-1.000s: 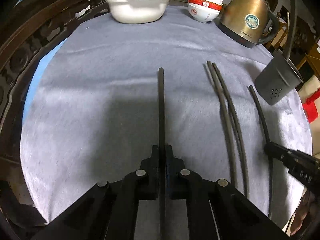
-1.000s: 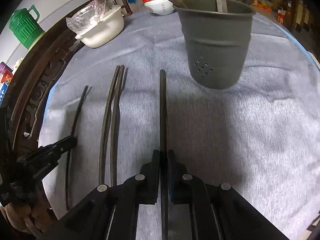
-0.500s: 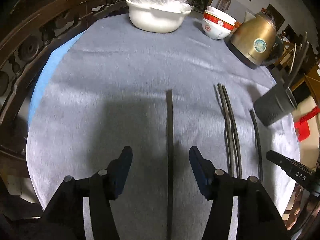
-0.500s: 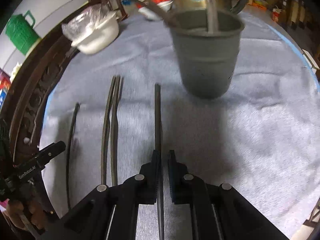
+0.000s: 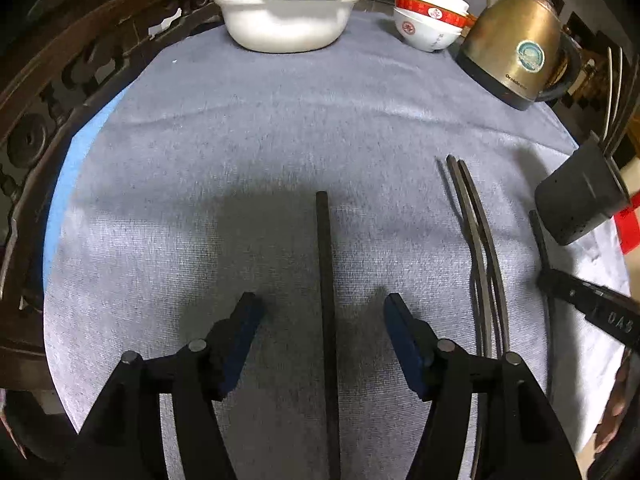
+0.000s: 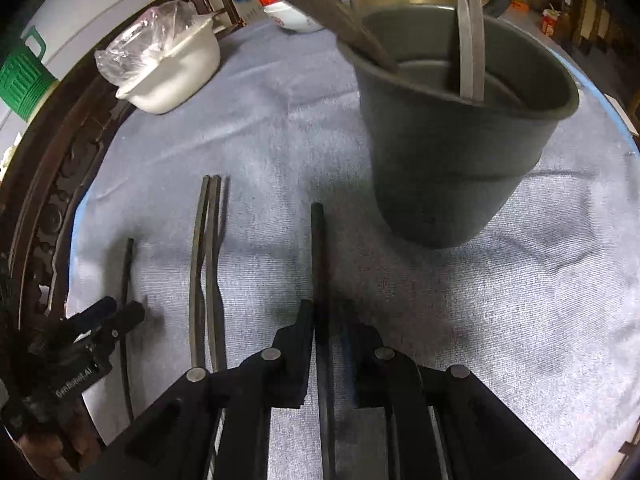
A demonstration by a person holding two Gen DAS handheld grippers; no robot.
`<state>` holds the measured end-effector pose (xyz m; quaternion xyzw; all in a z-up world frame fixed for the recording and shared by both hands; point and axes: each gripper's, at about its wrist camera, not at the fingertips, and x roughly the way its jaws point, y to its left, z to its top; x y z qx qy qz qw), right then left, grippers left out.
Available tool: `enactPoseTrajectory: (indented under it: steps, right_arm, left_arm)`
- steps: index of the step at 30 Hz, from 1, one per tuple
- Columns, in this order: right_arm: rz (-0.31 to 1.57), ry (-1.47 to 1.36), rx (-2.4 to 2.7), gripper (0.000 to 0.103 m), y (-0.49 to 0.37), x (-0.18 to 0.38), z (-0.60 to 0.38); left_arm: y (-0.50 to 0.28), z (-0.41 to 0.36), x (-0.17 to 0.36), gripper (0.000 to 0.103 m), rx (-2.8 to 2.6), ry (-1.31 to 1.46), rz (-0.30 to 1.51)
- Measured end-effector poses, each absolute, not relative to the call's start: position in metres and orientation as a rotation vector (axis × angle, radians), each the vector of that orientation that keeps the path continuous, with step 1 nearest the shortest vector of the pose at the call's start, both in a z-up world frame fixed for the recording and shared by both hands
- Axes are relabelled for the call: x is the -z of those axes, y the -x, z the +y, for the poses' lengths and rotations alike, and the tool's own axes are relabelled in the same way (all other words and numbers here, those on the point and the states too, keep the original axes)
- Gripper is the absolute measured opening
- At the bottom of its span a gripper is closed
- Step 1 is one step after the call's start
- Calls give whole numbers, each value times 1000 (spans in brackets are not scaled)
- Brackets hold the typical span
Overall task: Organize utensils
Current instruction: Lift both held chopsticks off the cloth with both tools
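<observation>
My left gripper (image 5: pixel 323 312) is open, its jaws wide on either side of a dark chopstick (image 5: pixel 326 280) that lies on the grey cloth. My right gripper (image 6: pixel 326 312) is shut on another dark chopstick (image 6: pixel 318 256) and holds it above the cloth, tip close to the grey utensil cup (image 6: pixel 452 152). The cup holds several utensils. A pair of dark chopsticks (image 5: pixel 478 240) lies between the two grippers, also in the right wrist view (image 6: pixel 206 248). The cup shows at the right edge of the left wrist view (image 5: pixel 578 200).
A white bowl with a plastic bag (image 5: pixel 286 20), stacked red-and-white bowls (image 5: pixel 430 20) and a brass kettle (image 5: pixel 516 40) stand at the far side. A carved wooden rail (image 5: pixel 48 92) rims the table on the left. A green jug (image 6: pixel 20 76) is beyond it.
My left gripper opened and let its chopstick down on the cloth. My right gripper lifted its chopstick and moved closer to the cup.
</observation>
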<state>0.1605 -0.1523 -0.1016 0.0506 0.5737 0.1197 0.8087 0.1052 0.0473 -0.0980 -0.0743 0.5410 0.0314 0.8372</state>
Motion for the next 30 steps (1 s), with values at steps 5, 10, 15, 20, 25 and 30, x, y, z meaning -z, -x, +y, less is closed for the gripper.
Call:
enactPoseTrajectory:
  steps: [5,10,15,20,25,30]
  right_arm:
    - [1247,-129,-281,8,-157,103,-155]
    - [1268,-217,-335,8,-145,108,-172]
    - [1294,-265,-364,8,-137,108,-184]
    - [1316,-256,-377,11,-134,105,-186]
    - [1331,-220,-375,20,-142,104,-178]
    - [1279,-180,-336,74,-152,91,-171]
  left_arm:
    - [-102,56,95,7,-62,156,1156]
    - [-88,71,96,6,-25,214,1159]
    - [-70,76,95,6,-6,248,1163]
    - [-54,84,96,6,18,285,1170]
    - [-61,87,92,26,7,314,1174]
    - [-72,86,75,53,7,290,1130]
